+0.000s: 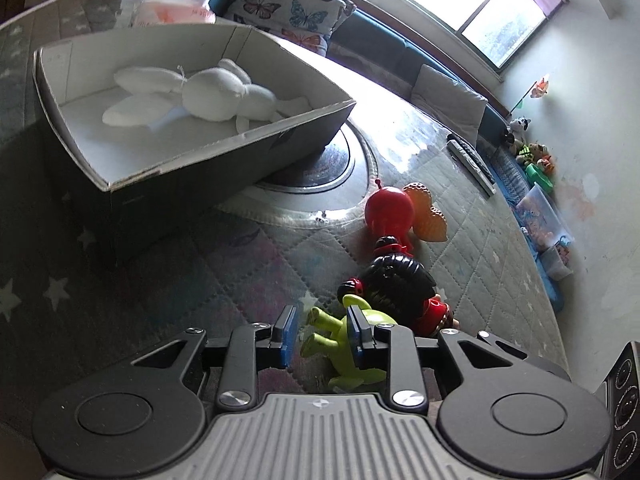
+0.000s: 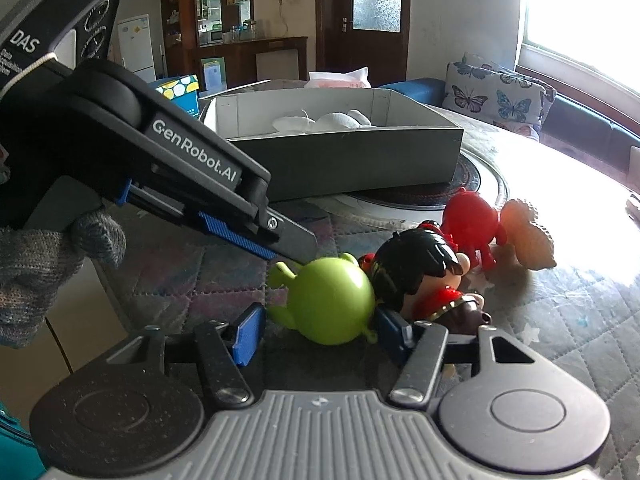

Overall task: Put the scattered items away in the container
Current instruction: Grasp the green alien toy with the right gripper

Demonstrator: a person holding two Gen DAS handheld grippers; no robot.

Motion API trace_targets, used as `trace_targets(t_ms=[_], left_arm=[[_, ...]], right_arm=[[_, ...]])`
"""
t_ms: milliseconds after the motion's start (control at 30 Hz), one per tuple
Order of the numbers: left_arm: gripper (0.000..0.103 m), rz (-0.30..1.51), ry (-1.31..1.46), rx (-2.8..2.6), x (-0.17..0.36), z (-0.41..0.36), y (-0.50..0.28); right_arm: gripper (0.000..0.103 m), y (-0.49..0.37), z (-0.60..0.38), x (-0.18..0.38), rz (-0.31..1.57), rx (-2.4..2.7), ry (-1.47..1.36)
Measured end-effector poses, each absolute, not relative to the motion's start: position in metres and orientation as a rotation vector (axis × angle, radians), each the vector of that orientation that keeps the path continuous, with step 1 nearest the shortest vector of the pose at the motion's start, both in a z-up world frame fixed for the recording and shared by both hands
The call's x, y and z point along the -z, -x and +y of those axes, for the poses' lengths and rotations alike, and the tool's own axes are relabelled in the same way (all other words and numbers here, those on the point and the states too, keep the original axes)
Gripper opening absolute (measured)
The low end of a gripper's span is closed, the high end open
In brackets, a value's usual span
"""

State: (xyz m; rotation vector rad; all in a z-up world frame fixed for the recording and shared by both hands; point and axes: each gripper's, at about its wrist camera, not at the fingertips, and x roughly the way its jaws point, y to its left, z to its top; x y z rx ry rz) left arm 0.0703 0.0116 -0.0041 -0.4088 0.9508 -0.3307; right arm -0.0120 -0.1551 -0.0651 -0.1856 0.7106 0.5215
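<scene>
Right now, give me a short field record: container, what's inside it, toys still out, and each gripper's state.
container: open cardboard box on the quilted table mat
inside: white plush bunny
still out: green alien figure, black-haired doll, red figure, orange butterfly-shaped toy
left gripper: open, fingers around the green alien figure's legs
right gripper: open, fingers either side of its head

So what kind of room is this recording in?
Most likely a home living or dining room: a padded window bench with butterfly cushions, a quilt-covered table with a turntable centre, and a wooden cabinet and fridge behind.
</scene>
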Motion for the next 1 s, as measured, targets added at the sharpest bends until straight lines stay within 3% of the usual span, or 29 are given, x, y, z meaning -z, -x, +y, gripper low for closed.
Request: trace_targets(t_ms=[433,1000], left_arm=[[0.030,1.050,0.627,0.294,0.027,0.037,-0.080],[0.030,1.051,0.873,0.279,0.037,0.049,-0.076]], right_arm=[[0.061,0.006,-0.150,0.066,0.711,-0.526,0.187],[0.061,0.000,-0.148,0.067,0.736,-0.517,0.171]])
